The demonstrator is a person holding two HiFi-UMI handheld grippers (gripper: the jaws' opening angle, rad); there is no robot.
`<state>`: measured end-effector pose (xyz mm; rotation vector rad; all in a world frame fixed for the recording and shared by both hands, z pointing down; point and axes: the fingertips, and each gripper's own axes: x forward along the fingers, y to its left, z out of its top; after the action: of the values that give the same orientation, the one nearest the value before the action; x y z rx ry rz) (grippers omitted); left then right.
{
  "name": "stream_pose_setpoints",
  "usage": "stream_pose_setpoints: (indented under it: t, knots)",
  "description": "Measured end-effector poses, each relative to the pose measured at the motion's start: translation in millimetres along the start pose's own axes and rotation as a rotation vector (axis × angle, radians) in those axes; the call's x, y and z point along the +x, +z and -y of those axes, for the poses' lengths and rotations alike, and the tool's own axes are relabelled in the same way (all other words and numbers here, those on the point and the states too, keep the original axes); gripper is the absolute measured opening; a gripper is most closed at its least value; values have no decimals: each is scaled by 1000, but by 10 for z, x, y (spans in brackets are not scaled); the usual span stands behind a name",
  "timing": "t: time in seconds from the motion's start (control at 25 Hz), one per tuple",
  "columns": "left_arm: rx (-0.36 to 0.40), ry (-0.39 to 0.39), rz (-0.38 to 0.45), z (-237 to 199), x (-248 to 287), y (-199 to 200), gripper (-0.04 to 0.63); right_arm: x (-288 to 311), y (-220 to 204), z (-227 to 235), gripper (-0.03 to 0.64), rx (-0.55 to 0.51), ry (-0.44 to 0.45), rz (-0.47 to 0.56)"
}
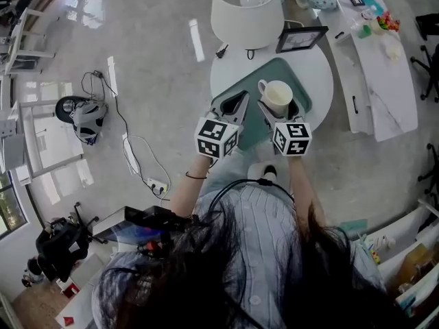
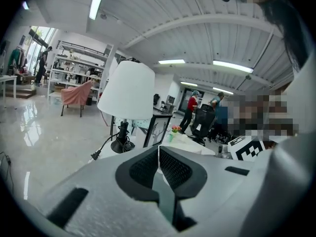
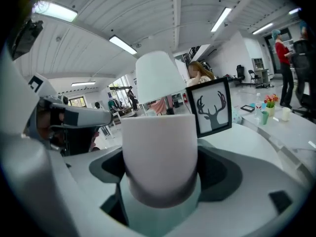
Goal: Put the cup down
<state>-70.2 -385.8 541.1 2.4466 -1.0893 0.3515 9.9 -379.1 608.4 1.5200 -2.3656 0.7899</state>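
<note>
Right claw [image 3: 159, 137] clamped on the cup [image 1: 277, 93], upright, directly over the teal tray [image 1: 302, 93] on the counter [image 1: 319, 64]: straight down it goes. Left claw [image 2: 159, 166] pinched together, empty, alongside.

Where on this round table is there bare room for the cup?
The teal mat around the held cup is bare. So is the white table to its right, below the picture frame. The far edge is crowded by the lamp and the frame.

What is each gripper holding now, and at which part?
The right gripper holds the white cup by the sides of its lower body. The left gripper is shut and holds nothing.
</note>
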Motion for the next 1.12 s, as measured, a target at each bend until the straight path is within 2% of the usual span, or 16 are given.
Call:
stream_pose_setpoints:
  t: [0.4,0.76,1.12]
  knots:
    - [-17,-13,-29,-74,78,-101,17,434,-399,213,428,8,-57,-112]
    - [-21,-5,-41,-161,74,-136,17,653,-467,326,428,-11,-85,-149]
    - [-23,2,-57,-176,97,-207,17,715,-554,333,428,-56,-70,-167]
